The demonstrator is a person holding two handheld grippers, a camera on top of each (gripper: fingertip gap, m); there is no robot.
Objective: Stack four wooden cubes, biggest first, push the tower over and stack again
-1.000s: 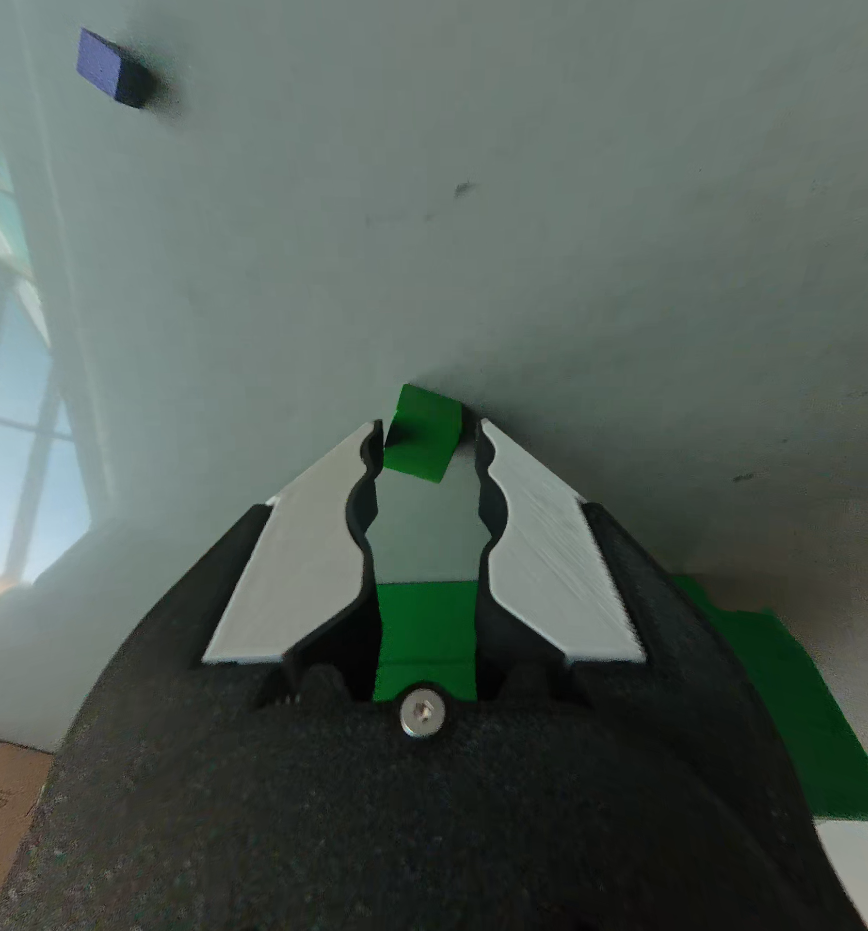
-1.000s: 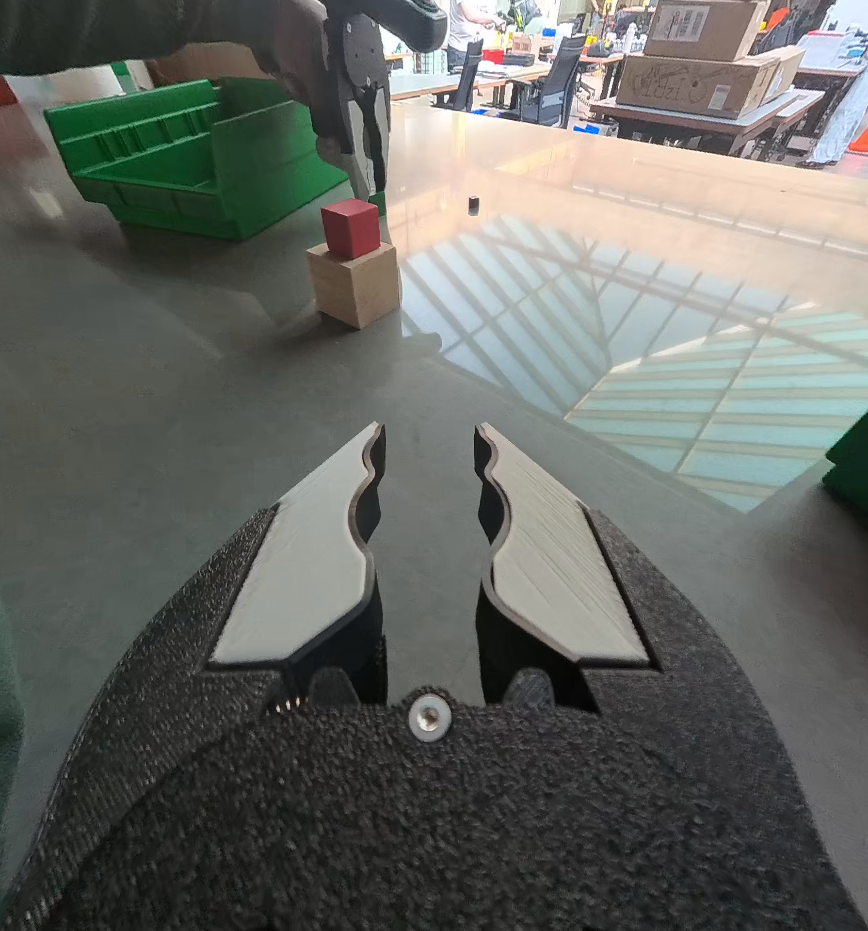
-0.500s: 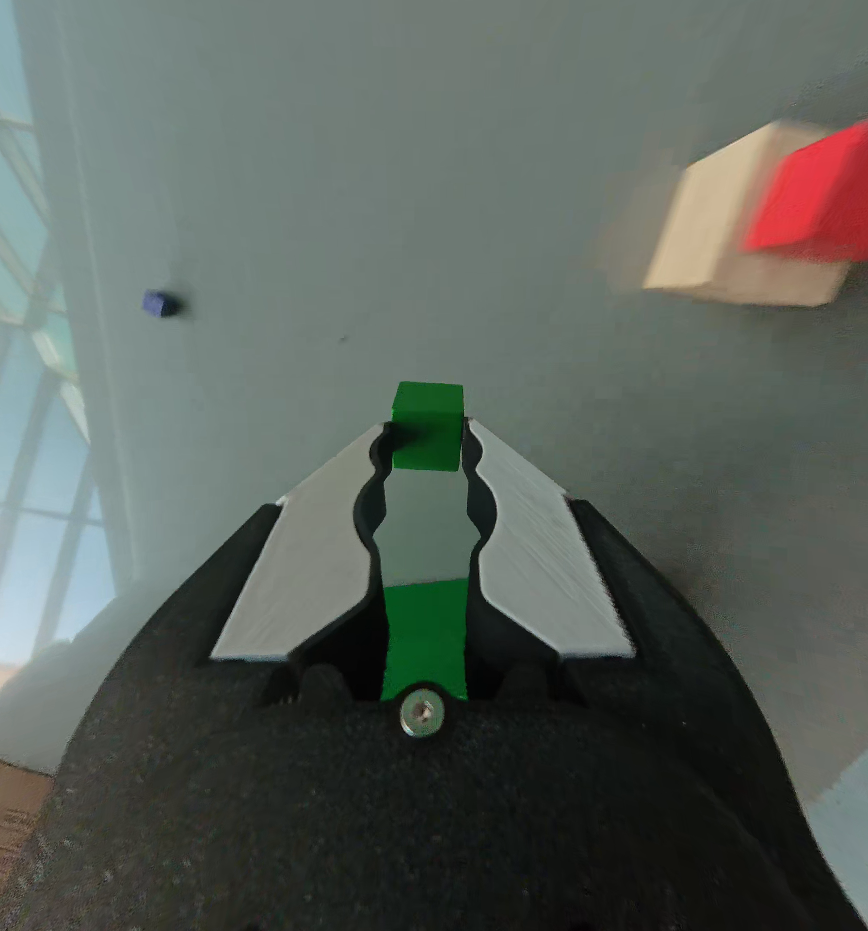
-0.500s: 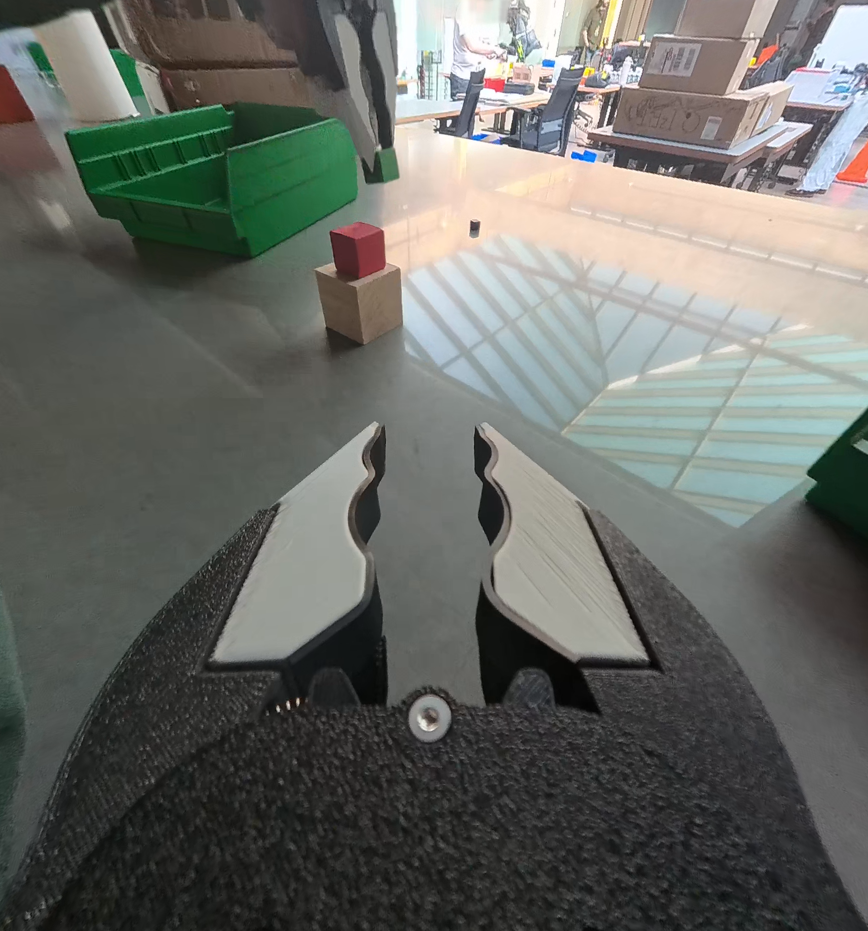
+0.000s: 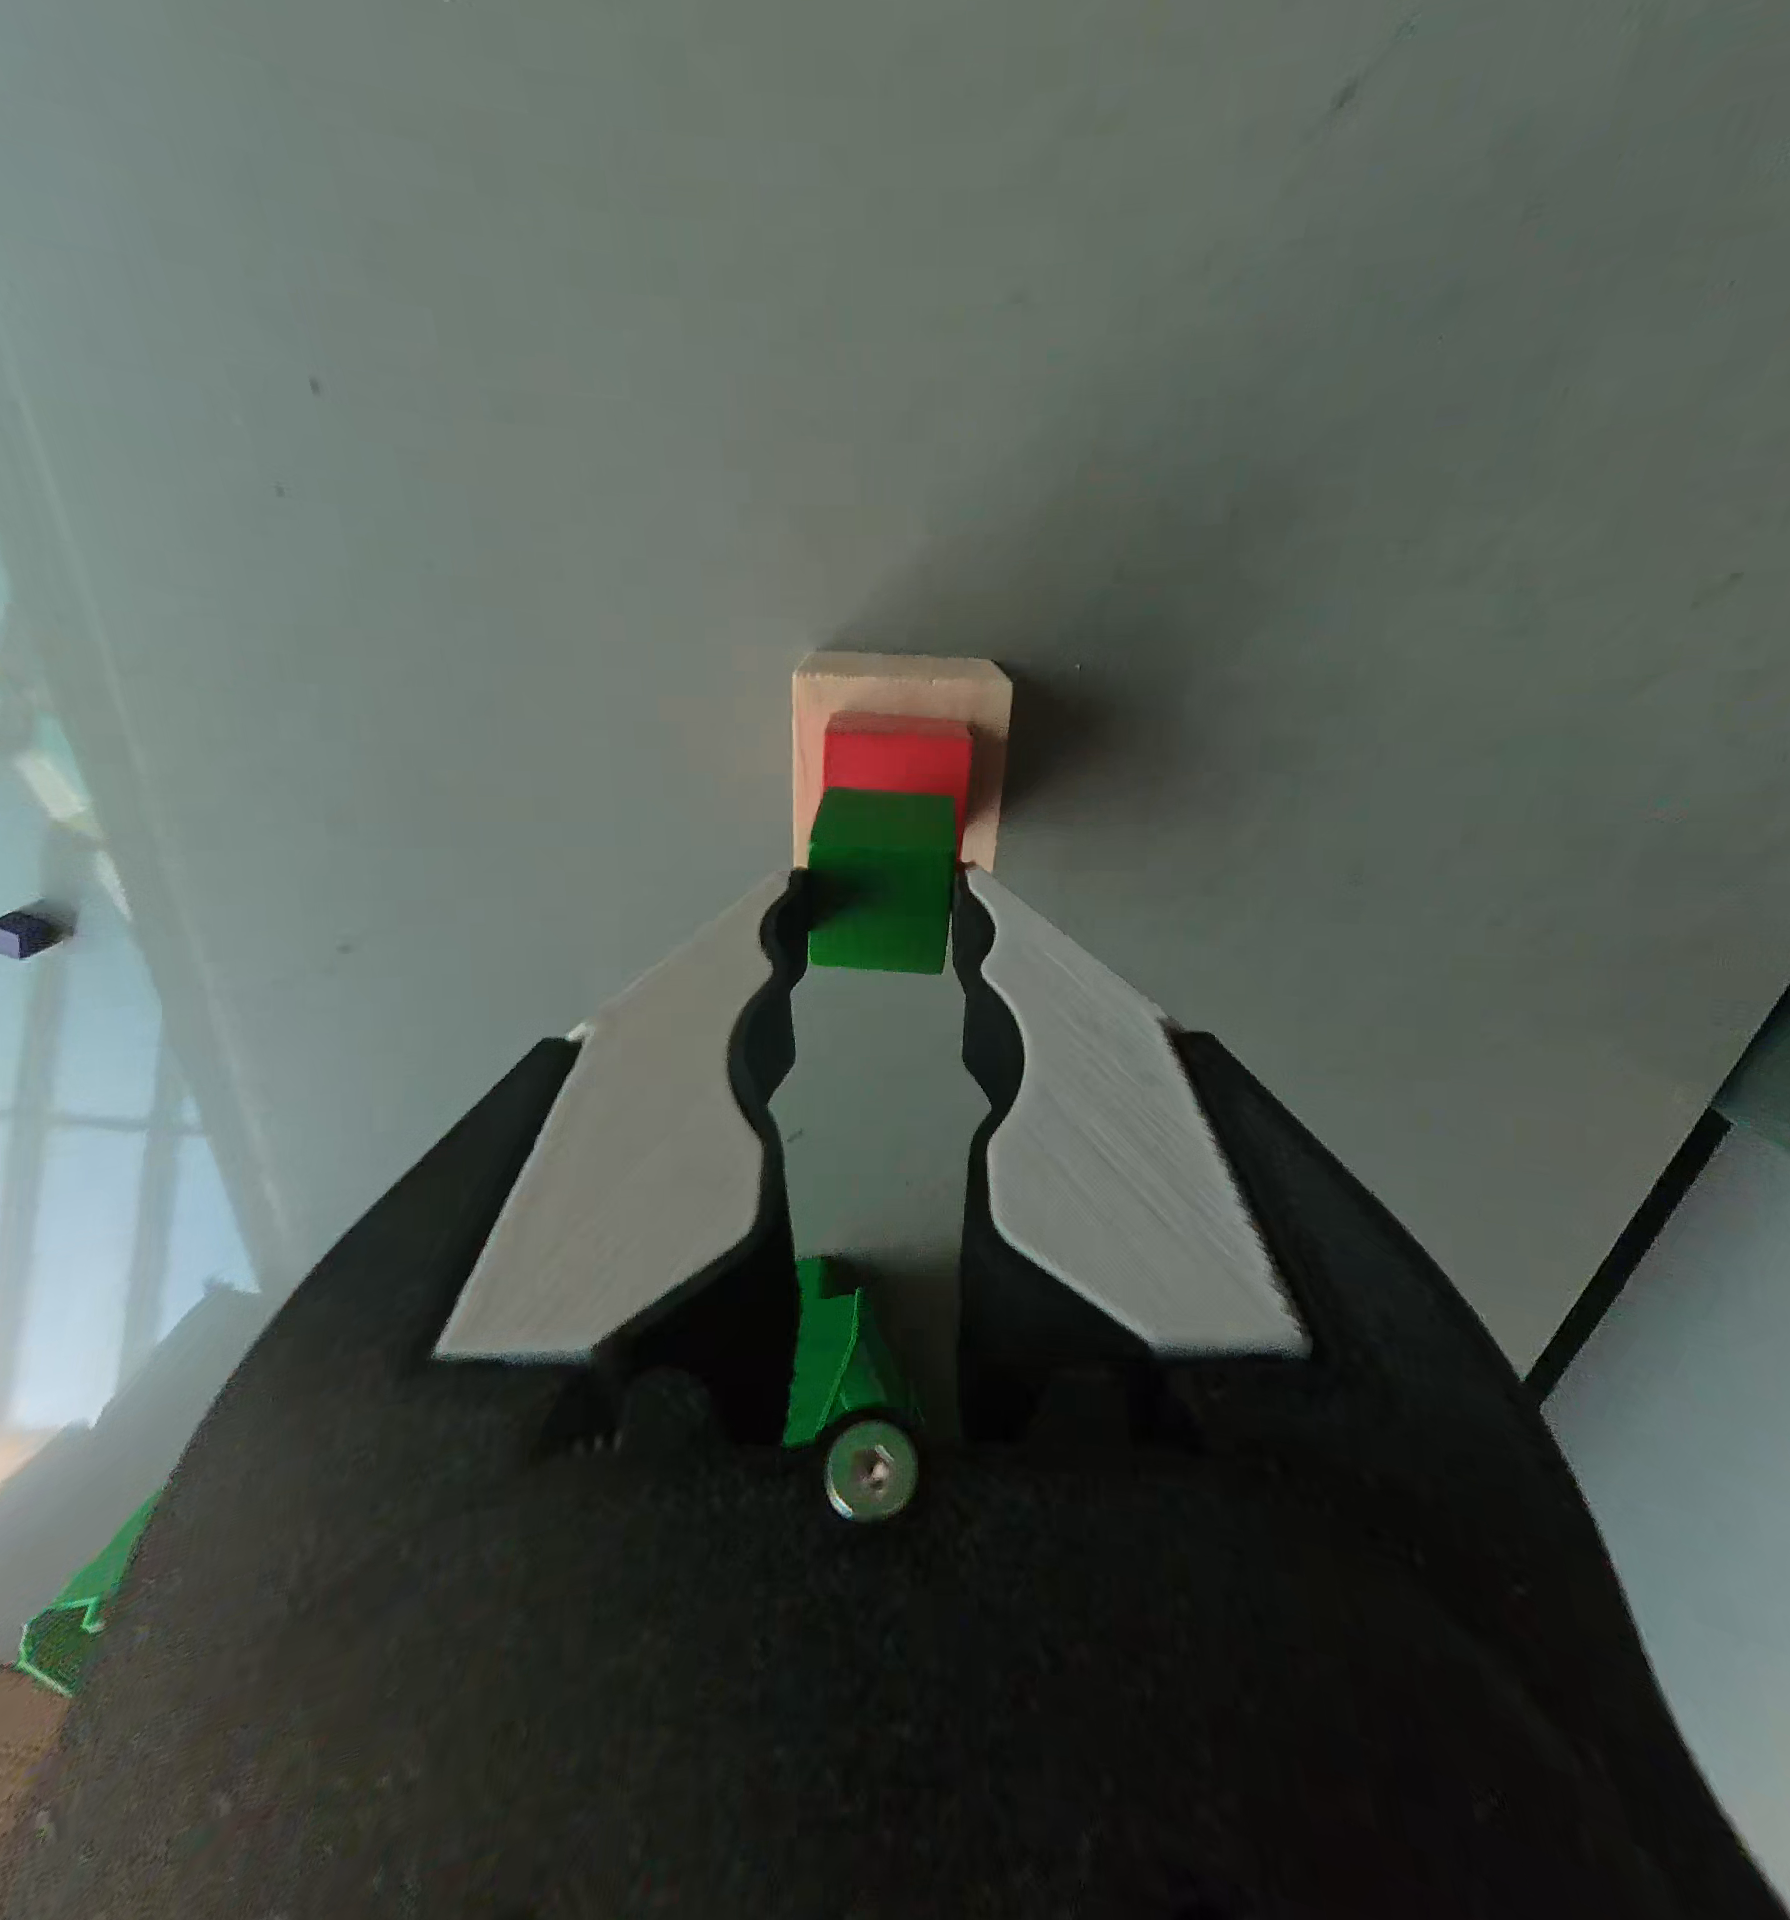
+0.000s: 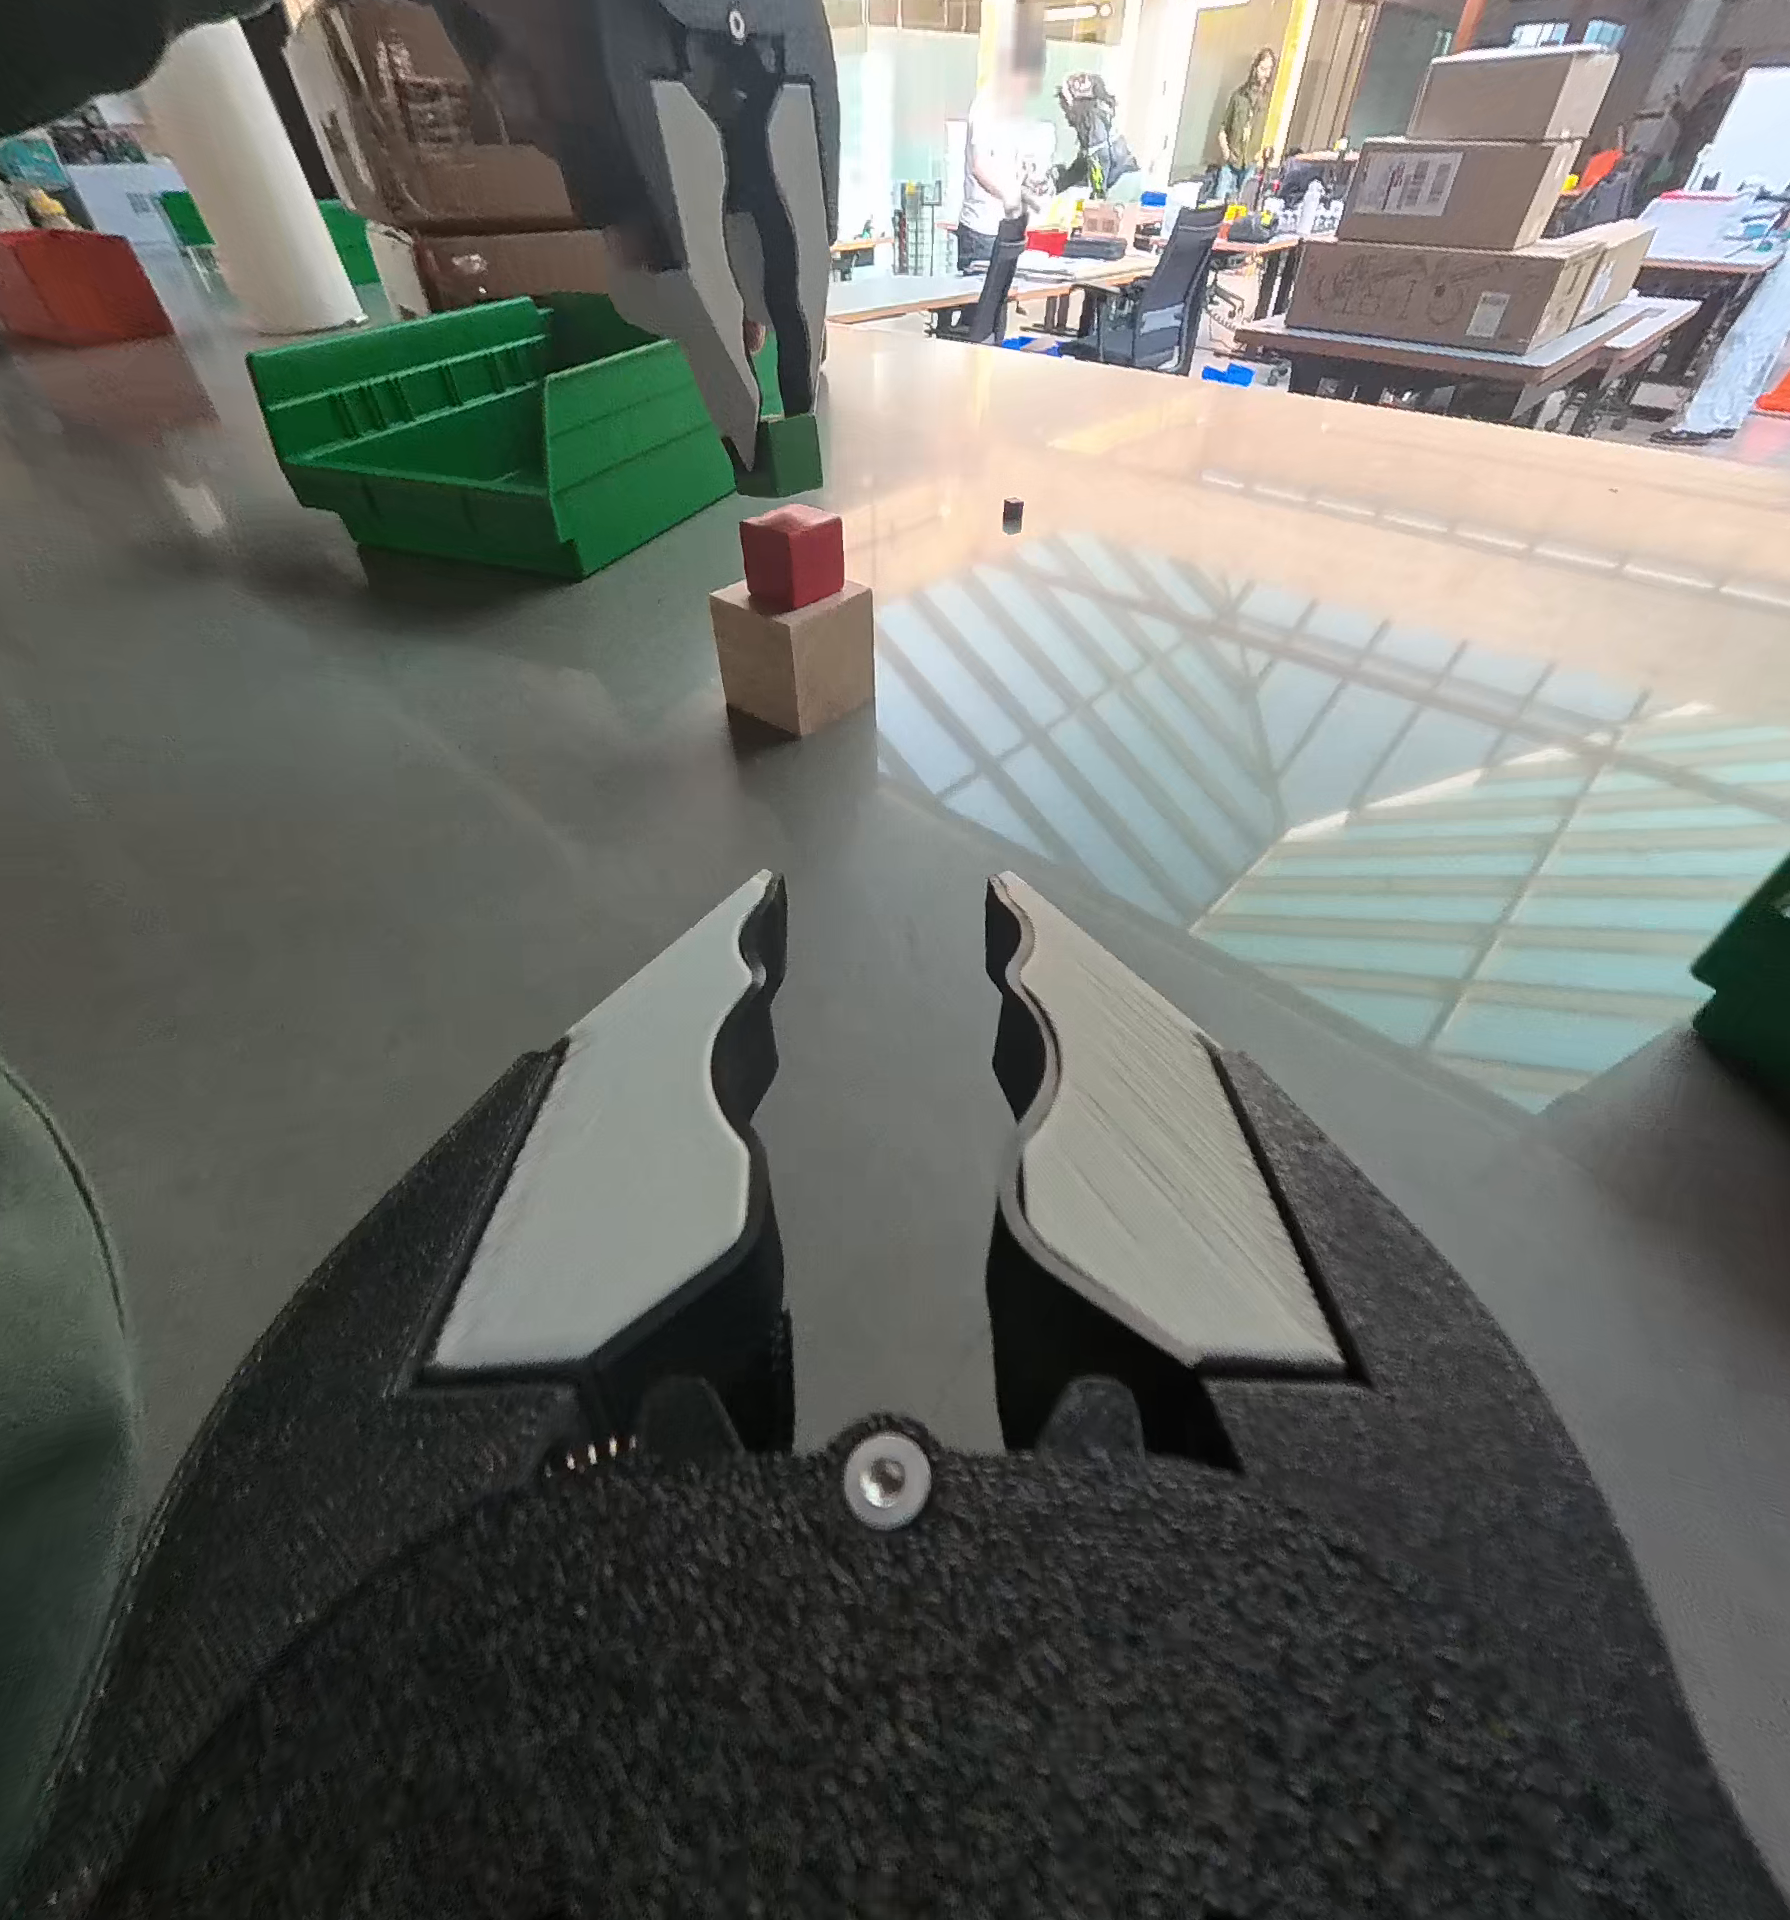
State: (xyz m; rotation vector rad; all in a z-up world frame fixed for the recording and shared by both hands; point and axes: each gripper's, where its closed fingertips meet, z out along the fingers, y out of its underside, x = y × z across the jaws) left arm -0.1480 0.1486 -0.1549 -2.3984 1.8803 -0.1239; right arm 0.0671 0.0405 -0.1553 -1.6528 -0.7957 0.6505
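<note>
My left gripper (image 5: 878,894) is shut on a small green cube (image 5: 878,883) and points straight down. It hangs above a red cube (image 5: 896,756) that sits on a larger plain wooden cube (image 5: 901,688). The right wrist view shows the same: the left gripper (image 6: 771,436) holds the green cube (image 6: 789,455) a short way above the red cube (image 6: 792,556) on the wooden cube (image 6: 795,657). My right gripper (image 6: 883,914) is open and empty, low over the grey table (image 6: 351,831), well short of the stack.
A green bin (image 6: 486,436) stands behind the stack to the left. Another green bin's corner (image 6: 1784,966) shows at the right edge. A small dark blue cube (image 6: 1012,509) lies farther back on the table; it also shows in the left wrist view (image 5: 20,933). Tables, boxes and people are beyond. One gripper's finger ends stand about 25 cm off the other's.
My left gripper closed on the green cube, lifted it off the table and carried it over the red and wooden cubes. My right gripper stayed open and almost still.
</note>
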